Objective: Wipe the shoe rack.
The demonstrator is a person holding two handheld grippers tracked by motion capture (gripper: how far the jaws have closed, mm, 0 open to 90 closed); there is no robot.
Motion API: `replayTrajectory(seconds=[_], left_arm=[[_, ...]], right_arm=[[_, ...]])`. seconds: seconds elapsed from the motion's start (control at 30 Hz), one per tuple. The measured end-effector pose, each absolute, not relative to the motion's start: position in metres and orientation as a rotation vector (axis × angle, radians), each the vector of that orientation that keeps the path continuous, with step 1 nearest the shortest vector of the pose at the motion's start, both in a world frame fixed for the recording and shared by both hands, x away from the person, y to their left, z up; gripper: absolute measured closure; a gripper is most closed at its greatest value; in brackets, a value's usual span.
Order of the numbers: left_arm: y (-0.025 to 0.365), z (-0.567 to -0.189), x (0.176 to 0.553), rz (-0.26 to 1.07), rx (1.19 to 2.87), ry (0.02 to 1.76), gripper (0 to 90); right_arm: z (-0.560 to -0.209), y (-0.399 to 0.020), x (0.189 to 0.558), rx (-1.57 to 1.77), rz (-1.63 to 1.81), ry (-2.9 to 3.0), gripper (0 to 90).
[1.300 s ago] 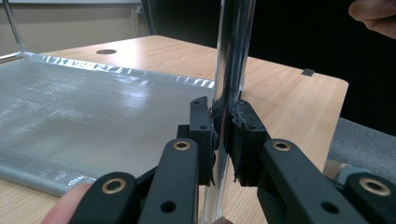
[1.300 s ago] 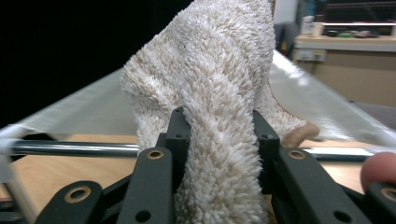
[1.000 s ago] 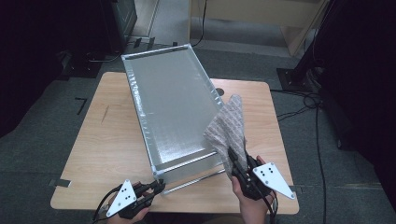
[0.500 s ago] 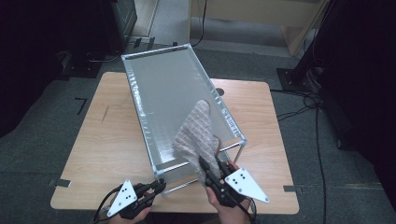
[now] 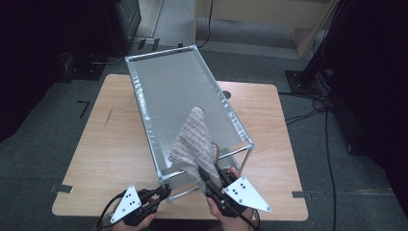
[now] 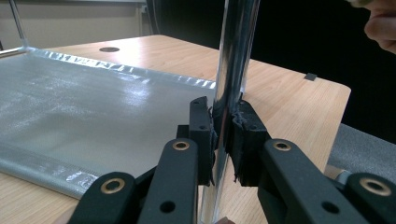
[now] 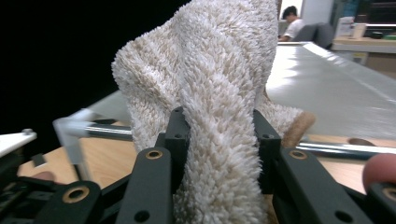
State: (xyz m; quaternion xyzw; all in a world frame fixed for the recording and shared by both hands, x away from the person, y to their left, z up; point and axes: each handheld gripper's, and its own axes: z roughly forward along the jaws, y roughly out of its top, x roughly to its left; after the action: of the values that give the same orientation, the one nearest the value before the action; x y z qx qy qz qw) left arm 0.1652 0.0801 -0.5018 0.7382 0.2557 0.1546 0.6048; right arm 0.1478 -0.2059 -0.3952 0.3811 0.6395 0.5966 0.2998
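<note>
A silver mesh rack with a metal frame [image 5: 144,103] stands tilted on the wooden table. My left gripper [image 5: 163,191] is shut on the rack's near left leg [image 6: 231,84], a shiny upright tube pinched between its pads. My right gripper [image 5: 208,177] is shut on a beige patterned towel [image 5: 192,144], which it holds up over the near end of the mesh sheet [image 5: 178,96]. In the right gripper view the fluffy towel [image 7: 219,84] bulges up between the jaws, with the mesh surface [image 7: 327,79] behind it.
The wooden table [image 5: 106,144] has bare room to the left and right of the rack. A round hole [image 5: 226,95] sits in the tabletop by the rack's right side. Cables [image 5: 312,103] lie on the grey floor at the right. Tape marks [image 5: 63,188] flank the table's near corners.
My right gripper has carried the towel leftward from the rack's right edge to over the near end of the mesh. The left gripper has stayed clamped on the leg.
</note>
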Motion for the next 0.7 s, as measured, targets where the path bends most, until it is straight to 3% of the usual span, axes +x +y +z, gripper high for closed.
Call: replayTrajectory(seconds=[0.7], left_arm=[[0.081, -0.502, 0.166, 0.348, 1.709, 0.586, 80.7]], right_arm=[[-0.406, -0.275, 0.155, 1.214, 1.449, 1.472, 67.7]])
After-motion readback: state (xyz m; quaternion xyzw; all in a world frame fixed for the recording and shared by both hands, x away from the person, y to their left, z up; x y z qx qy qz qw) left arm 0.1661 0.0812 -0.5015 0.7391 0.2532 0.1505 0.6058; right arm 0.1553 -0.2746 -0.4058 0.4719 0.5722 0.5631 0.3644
